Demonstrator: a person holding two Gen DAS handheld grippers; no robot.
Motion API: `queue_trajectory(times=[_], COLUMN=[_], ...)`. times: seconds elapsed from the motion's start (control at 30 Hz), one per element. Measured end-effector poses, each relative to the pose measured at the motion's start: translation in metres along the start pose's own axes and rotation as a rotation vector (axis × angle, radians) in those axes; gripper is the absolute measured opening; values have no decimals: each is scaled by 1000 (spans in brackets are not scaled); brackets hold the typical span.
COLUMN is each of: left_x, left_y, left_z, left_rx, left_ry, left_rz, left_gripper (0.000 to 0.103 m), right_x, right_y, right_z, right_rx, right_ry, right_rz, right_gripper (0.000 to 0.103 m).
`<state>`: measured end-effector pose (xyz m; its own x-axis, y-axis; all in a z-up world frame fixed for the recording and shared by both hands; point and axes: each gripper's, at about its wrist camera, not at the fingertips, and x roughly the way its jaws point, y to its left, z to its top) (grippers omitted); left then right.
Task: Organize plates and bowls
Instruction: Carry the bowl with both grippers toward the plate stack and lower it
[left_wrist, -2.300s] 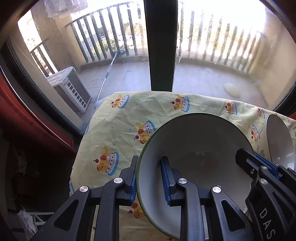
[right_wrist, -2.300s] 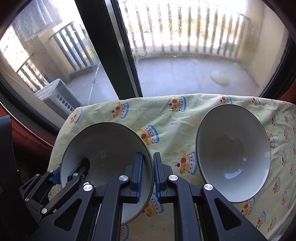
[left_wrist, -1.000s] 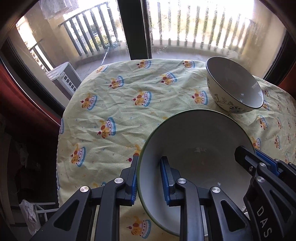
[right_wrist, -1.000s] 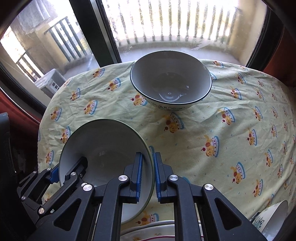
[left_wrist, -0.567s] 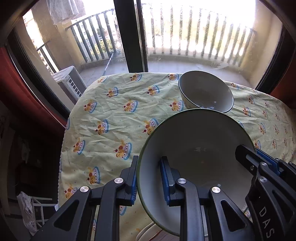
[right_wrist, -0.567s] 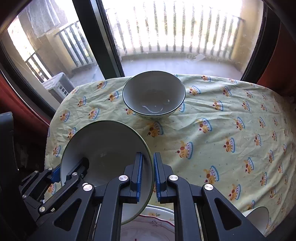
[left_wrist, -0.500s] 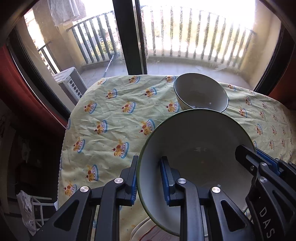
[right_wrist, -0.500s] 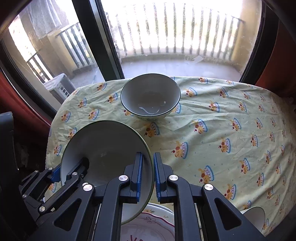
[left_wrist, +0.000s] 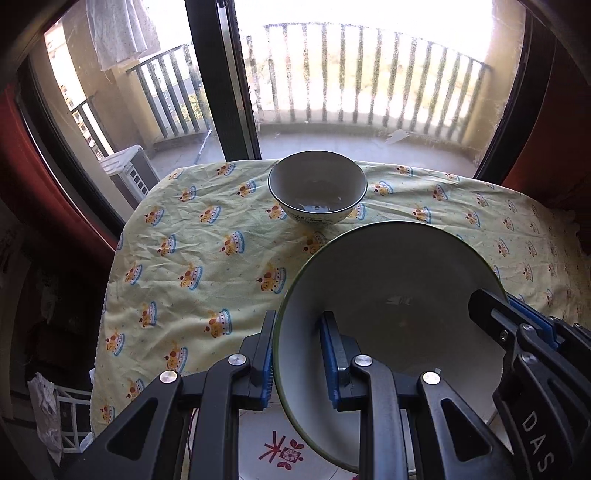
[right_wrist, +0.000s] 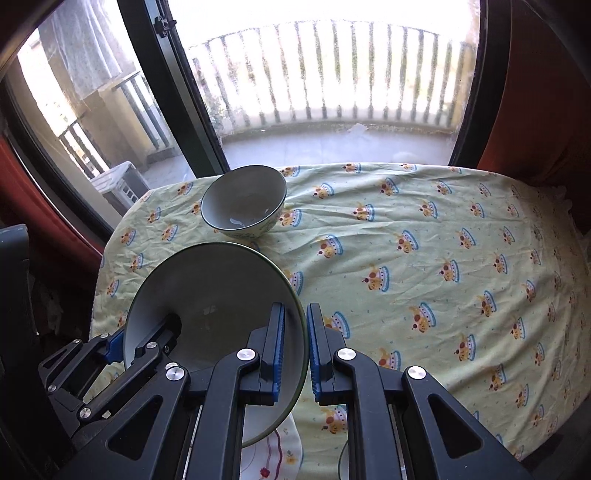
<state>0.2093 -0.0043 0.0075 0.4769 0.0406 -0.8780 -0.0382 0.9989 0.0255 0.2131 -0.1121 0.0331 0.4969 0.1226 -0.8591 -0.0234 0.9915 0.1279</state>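
Both grippers hold one white, green-rimmed bowl (left_wrist: 391, 295) above the table. My left gripper (left_wrist: 297, 354) is shut on its left rim. My right gripper (right_wrist: 295, 347) is shut on its right rim, and the bowl also shows in the right wrist view (right_wrist: 214, 302). A second bowl (left_wrist: 317, 192) with a patterned outside stands on the yellow tablecloth at the far side near the window; it also shows in the right wrist view (right_wrist: 243, 201). A white plate with a red flower mark (left_wrist: 273, 446) lies under the held bowl; its edge shows in the right wrist view (right_wrist: 277, 450).
The table carries a yellow cloth with crown prints (right_wrist: 424, 280). Its left edge (left_wrist: 107, 280) drops off beside a red wall. Another white dish edge (right_wrist: 343, 461) peeks out at the bottom. A window and dark frame (left_wrist: 221, 81) stand behind the table.
Both grippers have pulled the held bowl back and up from the window. The far bowl now looks smaller and farther, and more of the plate shows underneath.
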Motion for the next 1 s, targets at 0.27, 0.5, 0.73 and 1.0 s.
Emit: queue_trajectory(times=[0.27, 0.5, 0.73, 1.0], left_x=[-11, -11, -14, -15], left_y=[-40, -74, -98, -106], left_z=[-24, -45, -62, -73], left_rx=[0, -3, 16, 2], left_ry=[-1, 17, 16, 47], left_rz=[-14, -30, -24, -24], left_gripper=[20, 20, 20, 20], right_x=[-18, -24, -26, -31], right_y=[-44, -81, -110, -124], right_z=[-22, -41, -60, -70], right_rx=[8, 10, 18, 10], right_ry=[-7, 6, 28, 41], right_rz=[-5, -13, -5, 8], right_gripper=[15, 15, 15, 15])
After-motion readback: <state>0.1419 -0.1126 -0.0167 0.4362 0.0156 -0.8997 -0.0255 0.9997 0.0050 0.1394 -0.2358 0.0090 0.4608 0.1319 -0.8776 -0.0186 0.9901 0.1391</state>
